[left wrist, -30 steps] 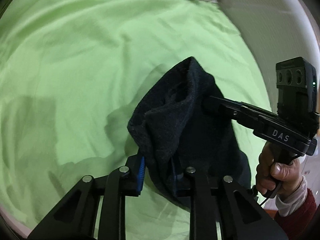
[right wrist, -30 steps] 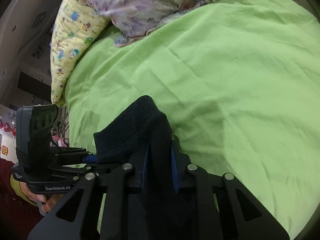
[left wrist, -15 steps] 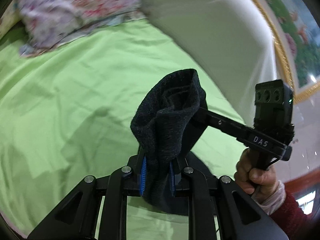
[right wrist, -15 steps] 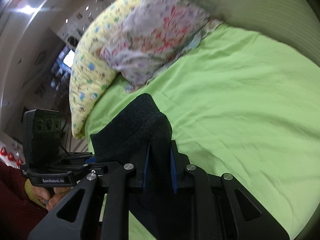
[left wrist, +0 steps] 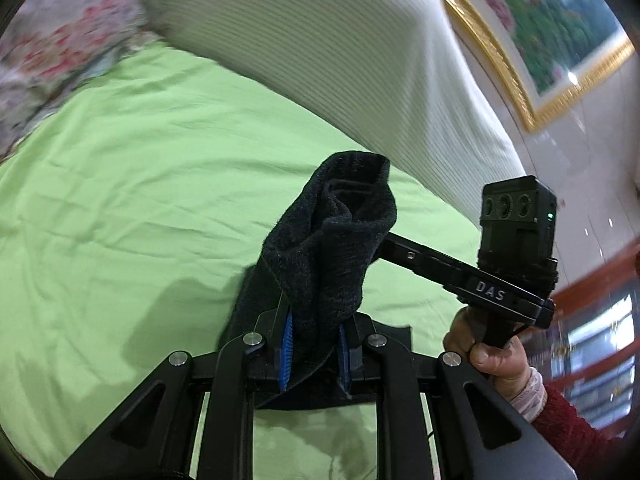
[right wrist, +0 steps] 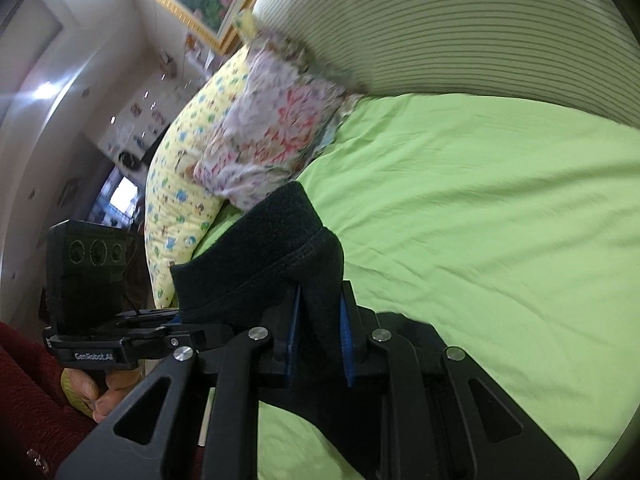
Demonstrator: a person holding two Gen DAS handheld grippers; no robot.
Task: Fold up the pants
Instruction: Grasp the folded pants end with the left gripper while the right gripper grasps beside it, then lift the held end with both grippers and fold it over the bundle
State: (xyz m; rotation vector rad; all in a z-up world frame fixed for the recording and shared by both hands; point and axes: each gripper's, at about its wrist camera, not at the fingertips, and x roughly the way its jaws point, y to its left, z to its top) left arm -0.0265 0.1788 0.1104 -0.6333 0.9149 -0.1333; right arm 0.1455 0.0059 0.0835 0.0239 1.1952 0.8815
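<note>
Left wrist view: left gripper [left wrist: 314, 350] clamped on black pants [left wrist: 328, 248], blue pads nearly together with a thick bunch of fabric pinched between. Fabric stands up ahead of the fingers in a rolled fold, rest hanging below toward green bedsheet [left wrist: 120, 208]. Right gripper [left wrist: 384, 246] coming in from the right, fingertips buried in the same bunch of pants, so gap not readable here. Right hand [left wrist: 486, 354] wrapped on its handle, red sleeve [left wrist: 572, 428] behind. Ribbed white headboard [left wrist: 340, 52] up top, floral pillow [left wrist: 56, 48] upper left, gold-framed picture [left wrist: 548, 28] upper right.

Right wrist view: right gripper [right wrist: 318, 340] closed down on pants [right wrist: 272, 256], narrow gap filled with dark fabric between blue pads. Pants edge stretched left toward left gripper [right wrist: 176, 320], which grips the other end; its pads hidden by cloth. Left hand [right wrist: 96, 388] on the handle at lower left. Pants lifted clear above green bedsheet [right wrist: 480, 220]. Yellow patterned pillow [right wrist: 180, 184] and floral pillow [right wrist: 276, 132] at bed head, headboard [right wrist: 440, 28] behind.
</note>
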